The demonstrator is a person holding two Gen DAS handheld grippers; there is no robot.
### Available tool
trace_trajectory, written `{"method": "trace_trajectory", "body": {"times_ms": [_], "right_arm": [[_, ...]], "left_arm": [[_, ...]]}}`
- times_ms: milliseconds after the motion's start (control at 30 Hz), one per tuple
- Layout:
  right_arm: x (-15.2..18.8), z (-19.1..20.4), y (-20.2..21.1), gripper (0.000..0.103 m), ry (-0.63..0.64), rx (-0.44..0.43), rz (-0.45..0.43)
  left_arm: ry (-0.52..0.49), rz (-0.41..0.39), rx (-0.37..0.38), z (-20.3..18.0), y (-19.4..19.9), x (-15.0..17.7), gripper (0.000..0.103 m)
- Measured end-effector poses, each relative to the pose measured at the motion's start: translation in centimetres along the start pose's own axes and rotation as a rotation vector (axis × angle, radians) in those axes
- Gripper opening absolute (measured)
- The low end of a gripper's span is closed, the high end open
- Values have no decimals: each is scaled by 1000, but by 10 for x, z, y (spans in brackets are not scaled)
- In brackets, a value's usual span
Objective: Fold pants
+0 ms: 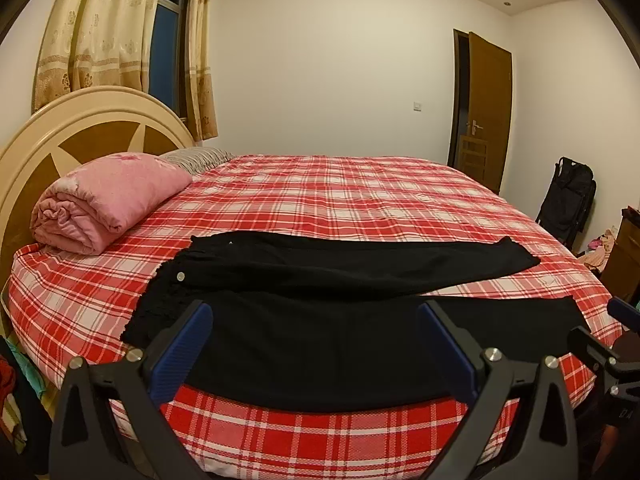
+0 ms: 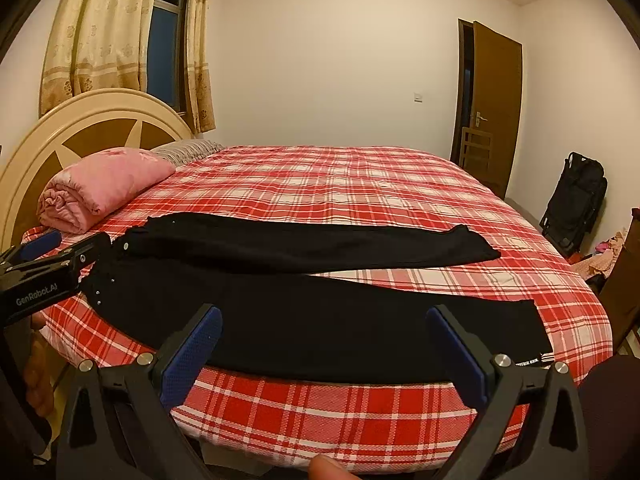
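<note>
A pair of black pants (image 1: 320,268) (image 2: 300,248) lies flat on the bed's red plaid sheet (image 1: 360,200) (image 2: 340,184). The waist, with metal buttons, is at the left, and both legs stretch to the right, spread in a narrow V. My left gripper (image 1: 314,314) hovers open over the near leg close to the waist, with nothing between its blue pads (image 1: 180,352). Further right along that leg, my right gripper (image 2: 324,314) also hovers open, near the hem. Each gripper shows at the edge of the other's view: the right gripper (image 1: 600,320) and the left gripper (image 2: 74,242).
A folded pink quilt (image 1: 108,200) and a striped pillow (image 1: 196,158) lie by the round headboard (image 1: 100,120) at the left. A black folded stroller (image 1: 568,196) and loose clothes (image 1: 600,252) are on the floor at the right. The brown door (image 1: 488,108) stands ajar.
</note>
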State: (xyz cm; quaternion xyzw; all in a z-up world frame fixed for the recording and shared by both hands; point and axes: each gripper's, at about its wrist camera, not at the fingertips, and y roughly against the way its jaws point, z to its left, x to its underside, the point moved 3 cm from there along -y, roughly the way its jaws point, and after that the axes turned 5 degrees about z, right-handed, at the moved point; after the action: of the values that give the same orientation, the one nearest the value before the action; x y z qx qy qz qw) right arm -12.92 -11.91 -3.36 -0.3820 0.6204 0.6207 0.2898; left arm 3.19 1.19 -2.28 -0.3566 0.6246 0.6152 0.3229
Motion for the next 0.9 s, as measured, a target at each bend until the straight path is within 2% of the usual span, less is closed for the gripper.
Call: {"method": "trace_trajectory", "body": {"times_ms": [900], "right_arm": [[2, 5, -6, 102, 14, -13, 25]], "left_arm": [[-5, 12, -8, 2, -4, 0, 103]]}}
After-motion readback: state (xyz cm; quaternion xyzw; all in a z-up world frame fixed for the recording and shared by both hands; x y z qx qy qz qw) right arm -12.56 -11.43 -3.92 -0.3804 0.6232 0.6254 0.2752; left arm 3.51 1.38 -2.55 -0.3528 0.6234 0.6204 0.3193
